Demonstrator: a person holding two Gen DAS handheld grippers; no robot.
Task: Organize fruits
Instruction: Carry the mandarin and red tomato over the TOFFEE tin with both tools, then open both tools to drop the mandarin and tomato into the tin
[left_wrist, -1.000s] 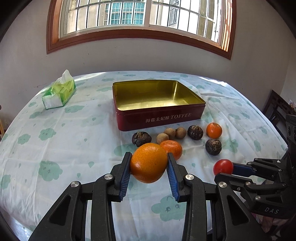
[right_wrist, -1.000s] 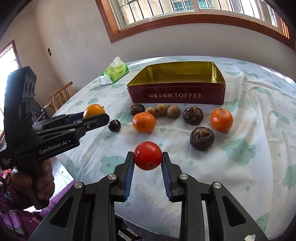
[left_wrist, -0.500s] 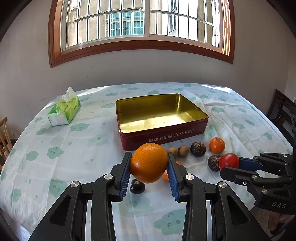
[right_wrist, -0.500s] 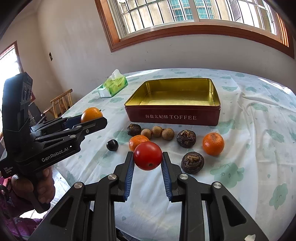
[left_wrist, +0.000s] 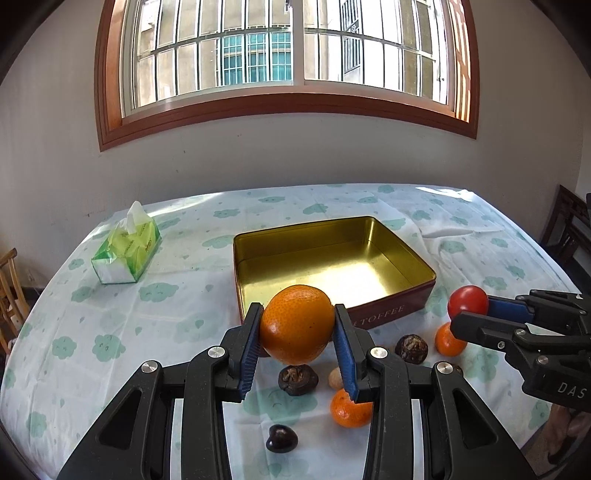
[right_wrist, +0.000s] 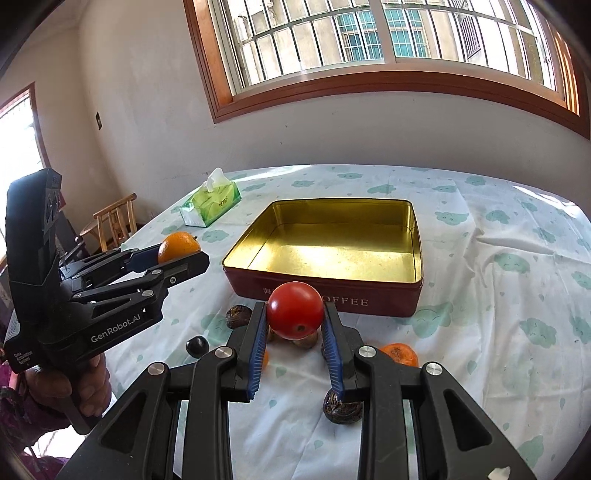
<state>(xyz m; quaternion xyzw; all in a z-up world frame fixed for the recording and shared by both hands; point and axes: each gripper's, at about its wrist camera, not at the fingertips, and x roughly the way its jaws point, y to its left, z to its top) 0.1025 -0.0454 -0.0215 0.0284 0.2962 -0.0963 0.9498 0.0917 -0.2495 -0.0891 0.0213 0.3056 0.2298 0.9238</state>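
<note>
My left gripper is shut on a large orange, held in the air just short of the near wall of the open red toffee tin. My right gripper is shut on a red tomato, also raised before the tin. The tin's gold inside holds nothing. On the cloth below lie two small oranges, several dark wrinkled fruits, a small dark round fruit and pale brown ones. From the right wrist view, the left gripper with its orange shows at left.
A green tissue pack stands on the table's far left. A person's hand grips the left tool's handle. A wooden chair stands beyond the table's left edge, and dark furniture at the right. A window fills the far wall.
Both grippers have risen and moved toward the tin with their fruits. The loose fruits now lie beneath the fingers, and the tin's inside shows more fully.
</note>
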